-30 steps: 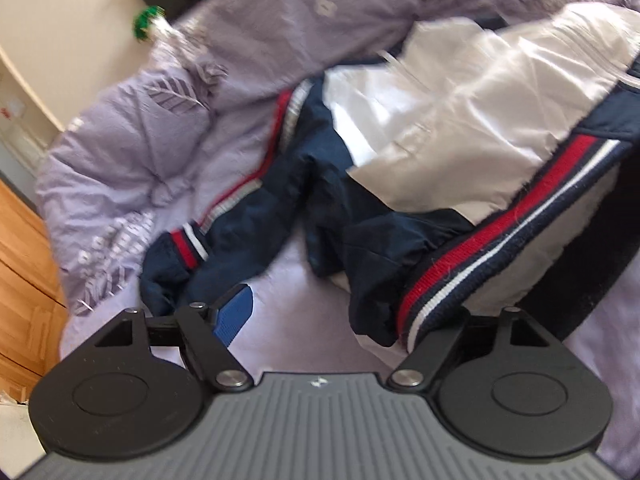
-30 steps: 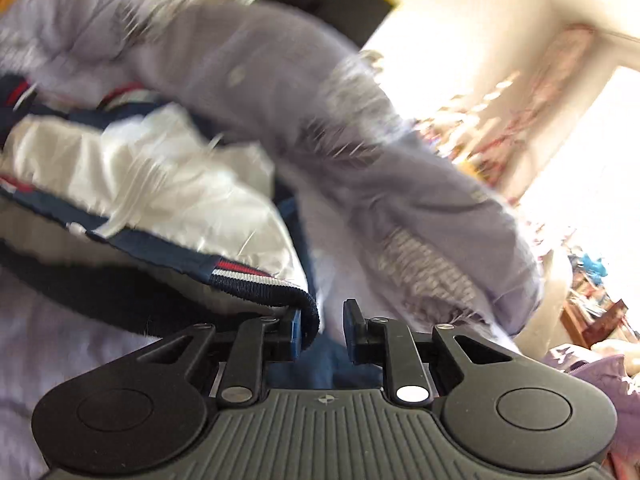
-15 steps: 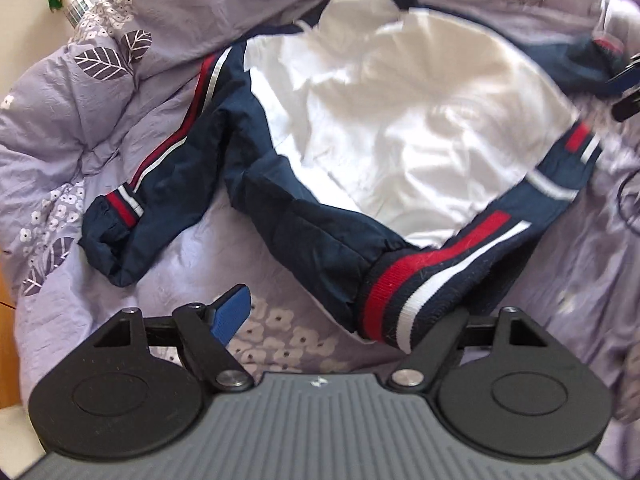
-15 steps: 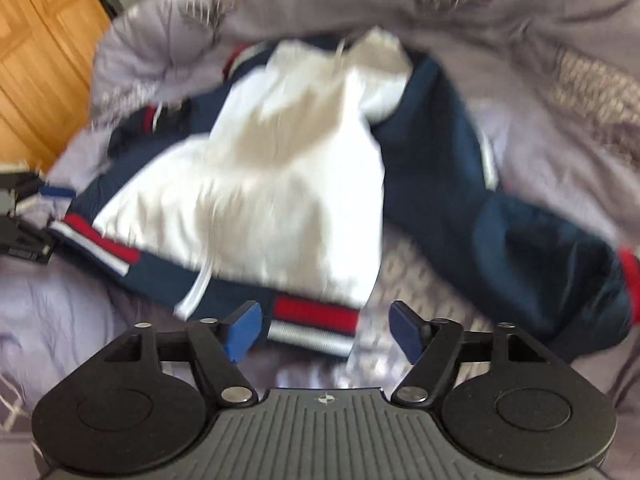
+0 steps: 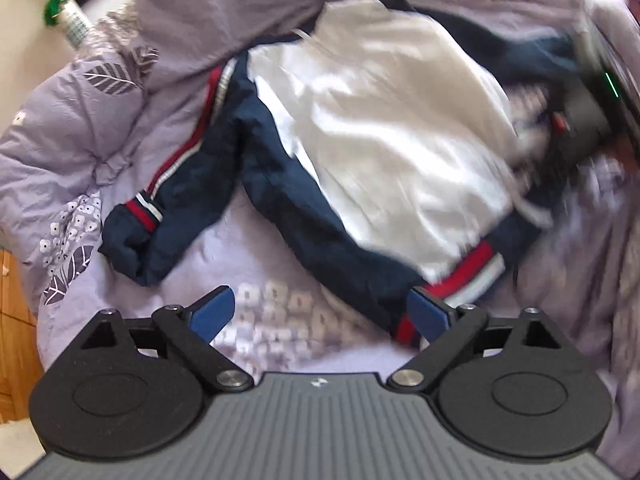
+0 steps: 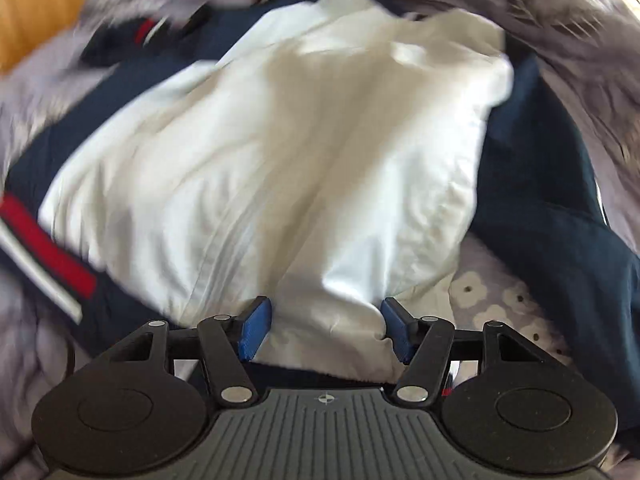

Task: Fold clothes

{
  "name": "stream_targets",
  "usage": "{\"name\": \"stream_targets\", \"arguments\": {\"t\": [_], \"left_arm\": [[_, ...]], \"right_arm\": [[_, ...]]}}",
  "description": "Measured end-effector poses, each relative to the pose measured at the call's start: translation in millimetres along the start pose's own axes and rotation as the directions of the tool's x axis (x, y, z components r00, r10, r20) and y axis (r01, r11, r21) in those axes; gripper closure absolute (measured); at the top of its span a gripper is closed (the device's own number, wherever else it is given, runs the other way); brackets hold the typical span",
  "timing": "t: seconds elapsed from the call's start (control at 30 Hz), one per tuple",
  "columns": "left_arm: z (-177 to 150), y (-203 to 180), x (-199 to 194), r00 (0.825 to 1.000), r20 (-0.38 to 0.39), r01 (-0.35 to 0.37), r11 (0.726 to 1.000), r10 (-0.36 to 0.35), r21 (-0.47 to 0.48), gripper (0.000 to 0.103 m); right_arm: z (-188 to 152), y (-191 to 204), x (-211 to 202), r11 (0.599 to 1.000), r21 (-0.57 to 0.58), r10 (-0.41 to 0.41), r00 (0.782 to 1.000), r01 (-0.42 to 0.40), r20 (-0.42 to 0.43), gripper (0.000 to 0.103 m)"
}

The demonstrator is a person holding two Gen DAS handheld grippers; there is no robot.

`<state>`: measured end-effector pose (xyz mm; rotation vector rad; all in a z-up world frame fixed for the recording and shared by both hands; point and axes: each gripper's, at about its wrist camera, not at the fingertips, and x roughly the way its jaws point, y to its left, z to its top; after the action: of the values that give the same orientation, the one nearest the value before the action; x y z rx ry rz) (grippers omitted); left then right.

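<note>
The jacket (image 5: 384, 148) lies spread out on the purple bed cover (image 5: 80, 128). The left gripper (image 5: 320, 312) has just opened wide, holding nothing. The right gripper (image 6: 324, 328) has been closing, its fingers around the jacket's white lining, not yet squeezing.

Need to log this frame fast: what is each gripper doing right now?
Left gripper: open, holding nothing.
Right gripper: open, closing around the white lining of the navy jacket.

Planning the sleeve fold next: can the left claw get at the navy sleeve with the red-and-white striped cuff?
Probably yes: the left claw is open, and the navy sleeve lies uncovered on the lilac floral quilt.
</note>
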<state>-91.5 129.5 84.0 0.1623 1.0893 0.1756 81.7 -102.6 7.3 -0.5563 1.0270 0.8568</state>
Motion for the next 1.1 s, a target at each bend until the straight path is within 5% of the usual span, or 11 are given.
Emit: {"name": "stream_targets", "arguments": {"t": [0.13,0.2,0.3,0.5,0.7,0.77,0.83,0.9,0.93,1.03,1.1], "left_arm": [[42.1,-7.4,44.2,0.997,0.078,0.013,0.998,-0.008,-0.066,0.006],[36.0,-21.8,90.5,0.995,-0.015,-0.100,0.995,0.101,0.028,0.005],[2.6,-33.7,157.9,0.952,-0.209,-0.193,0.967,0.226,0.169,0.008],[57.8,-8.0,132.9,0.989,-0.150,-0.012,1.000,0.010,-0.011,0.012],[156.8,-56.7,142.4,0.989,0.056,0.137,0.990,-0.139,0.043,0.011],[171.0,-87.1,158.9,0.987,0.107,0.104,0.988,-0.116,0.110,0.010],[176.6,-114.3,179.2,0.988,0.130,0.065,0.982,-0.089,0.175,0.010],[164.6,-134.3,207.6,0.995,0.076,0.043,0.972,-0.063,0.231,0.010],[157.0,-141.8,217.2,0.997,0.065,0.033,0.967,-0.051,0.254,0.010],[142.5,-144.3,219.3,0.995,0.091,0.017,0.964,-0.043,0.267,0.010],[143.9,-137.5,219.3,0.996,0.061,0.044,0.971,-0.060,0.237,0.009]], "right_arm": [[0.8,-6.7,-17.6,0.995,-0.039,0.089,0.993,-0.092,-0.081,0.041],[0.2,-26.2,-37.7,0.991,0.027,0.134,0.990,-0.132,-0.053,0.040],[-1.3,-66.7,-66.9,0.986,0.157,0.049,0.998,-0.053,0.026,0.031],[23.0,-154.4,-75.4,0.943,0.103,-0.315,0.949,0.316,-0.026,0.025],[28.9,-245.6,-44.4,0.895,0.314,-0.270,0.946,0.316,-0.182,0.015],[14.6,-249.4,-21.8,0.914,0.337,-0.134,0.954,0.224,-0.269,0.020],[6.4,-222.8,-12.9,0.951,0.188,-0.190,0.943,0.246,-0.275,0.033],[9.4,-198.4,-17.8,0.961,0.088,-0.236,0.940,0.264,-0.245,0.081],[13.0,-191.3,-23.2,0.960,0.059,-0.253,0.940,0.273,-0.226,0.091],[30.1,-184.1,-43.7,0.932,-0.024,-0.362,0.924,0.362,-0.120,0.094],[48.7,-190.1,-62.6,0.866,-0.042,-0.498,0.867,0.497,0.007,0.094]]}}
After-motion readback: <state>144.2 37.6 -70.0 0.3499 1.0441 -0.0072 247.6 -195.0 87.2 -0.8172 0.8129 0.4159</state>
